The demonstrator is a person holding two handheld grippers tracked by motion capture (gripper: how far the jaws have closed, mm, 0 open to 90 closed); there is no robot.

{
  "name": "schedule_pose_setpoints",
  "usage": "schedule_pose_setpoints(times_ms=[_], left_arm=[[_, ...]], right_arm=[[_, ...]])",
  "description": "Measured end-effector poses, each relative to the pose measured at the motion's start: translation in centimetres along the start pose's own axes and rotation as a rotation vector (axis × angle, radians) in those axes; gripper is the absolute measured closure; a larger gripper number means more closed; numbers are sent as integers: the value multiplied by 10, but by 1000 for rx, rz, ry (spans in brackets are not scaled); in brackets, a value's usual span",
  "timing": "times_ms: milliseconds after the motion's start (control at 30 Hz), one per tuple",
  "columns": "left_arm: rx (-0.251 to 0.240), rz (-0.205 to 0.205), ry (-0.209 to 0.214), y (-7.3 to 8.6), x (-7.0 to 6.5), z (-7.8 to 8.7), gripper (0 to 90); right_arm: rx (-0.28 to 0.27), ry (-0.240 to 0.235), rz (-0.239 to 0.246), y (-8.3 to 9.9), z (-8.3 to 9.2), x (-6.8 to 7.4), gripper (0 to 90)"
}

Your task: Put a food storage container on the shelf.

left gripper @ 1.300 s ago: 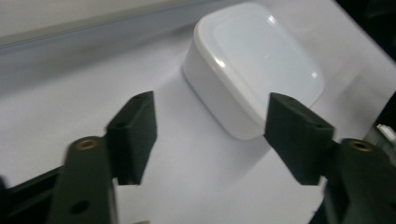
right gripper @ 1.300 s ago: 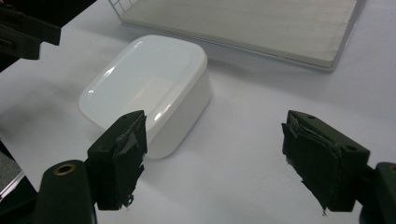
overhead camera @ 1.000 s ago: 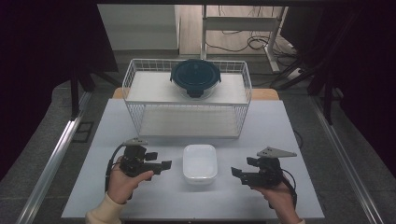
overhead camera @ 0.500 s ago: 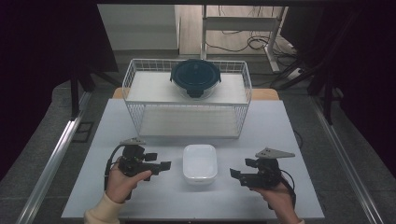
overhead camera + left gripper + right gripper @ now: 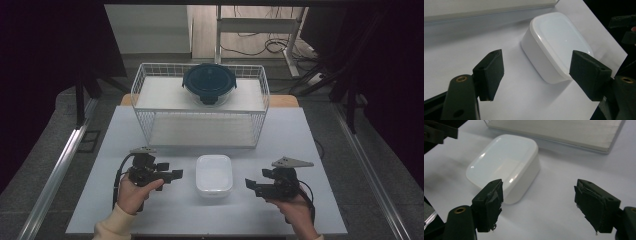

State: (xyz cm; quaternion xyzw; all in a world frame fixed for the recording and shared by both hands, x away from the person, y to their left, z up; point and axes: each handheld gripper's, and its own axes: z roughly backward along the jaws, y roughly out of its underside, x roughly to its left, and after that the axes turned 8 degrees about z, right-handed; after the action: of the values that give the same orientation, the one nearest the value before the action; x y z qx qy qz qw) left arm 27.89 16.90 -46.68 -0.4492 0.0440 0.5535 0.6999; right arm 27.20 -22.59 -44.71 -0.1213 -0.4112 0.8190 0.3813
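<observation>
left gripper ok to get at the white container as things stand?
Probably yes. The left gripper is open and points at the white container, with bare table between them. The right gripper stands off on the far side.

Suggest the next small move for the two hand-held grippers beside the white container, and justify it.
Probably ease both inward. The left hand-held gripper and right hand-held gripper are open, flanking the white container without touching it, their jaws pointing toward it on the table.
</observation>
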Motion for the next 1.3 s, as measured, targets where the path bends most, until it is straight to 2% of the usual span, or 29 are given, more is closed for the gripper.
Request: schedule_pose_setpoints(times_ms=[67, 233, 300, 333, 433, 567, 633, 667, 700, 733, 767, 900, 1000, 1033, 1067, 1100, 1133, 1167, 1300], left_arm=[[-3, -1, -2, -2, -1, -1, 268], [-15, 30, 12, -11, -5, -7, 272], [-2, 36, 49, -16, -7, -13, 280], [-7, 57, 75, -17, -6, -15, 287], [-2, 59, 74, -20, -5, -21, 296], [13, 67, 88, -18, -3, -26, 301], [14, 106, 146, -19, -1, -31, 303], [25, 128, 170, -19, -1, -37, 303], [25, 128, 170, -19, -1, -37, 305], [29, 111, 153, -19, -2, -39, 305], [38, 101, 141, -17, -2, -41, 310], [59, 111, 119, -15, -1, -47, 321], [75, 114, 133, -14, 0, -51, 326], [72, 151, 166, -13, 2, -53, 329], [87, 186, 218, -12, 5, -55, 334], [91, 192, 221, -11, 6, -57, 334], [99, 177, 198, -10, 7, -59, 347], [104, 175, 191, -9, 7, -61, 347], [134, 175, 197, -7, 9, -67, 401]], right_arm=[[-12, -18, -5, -8, -4, 4, 235], [-8, -45, -2, -19, -16, 6, 237], [10, -58, -19, -26, -27, 6, 241], [14, -65, -25, -28, -31, 6, 241], [16, -59, -49, -30, -38, 5, 244], [14, -77, -81, -29, -45, 4, 245], [30, -86, -81, -28, -50, 4, 247], [28, -110, -90, -28, -55, 4, 256], [28, -110, -90, -28, -55, 4, 256], [25, -125, -97, -28, -57, 3, 262], [21, -145, -120, -28, -60, 3, 272], [37, -161, -126, -26, -65, 4, 295], [44, -170, -137, -24, -68, 3, 304], [50, -172, -144, -23, -69, 2, 310], [50, -175, -153, -22, -71, 1, 320], [52, -182, -166, -21, -71, 0, 330], [49, -203, -188, -20, -73, -2, 352], [49, -203, -188, -20, -73, -2, 352], [58, -218, -212, -18, -75, -3, 375]])
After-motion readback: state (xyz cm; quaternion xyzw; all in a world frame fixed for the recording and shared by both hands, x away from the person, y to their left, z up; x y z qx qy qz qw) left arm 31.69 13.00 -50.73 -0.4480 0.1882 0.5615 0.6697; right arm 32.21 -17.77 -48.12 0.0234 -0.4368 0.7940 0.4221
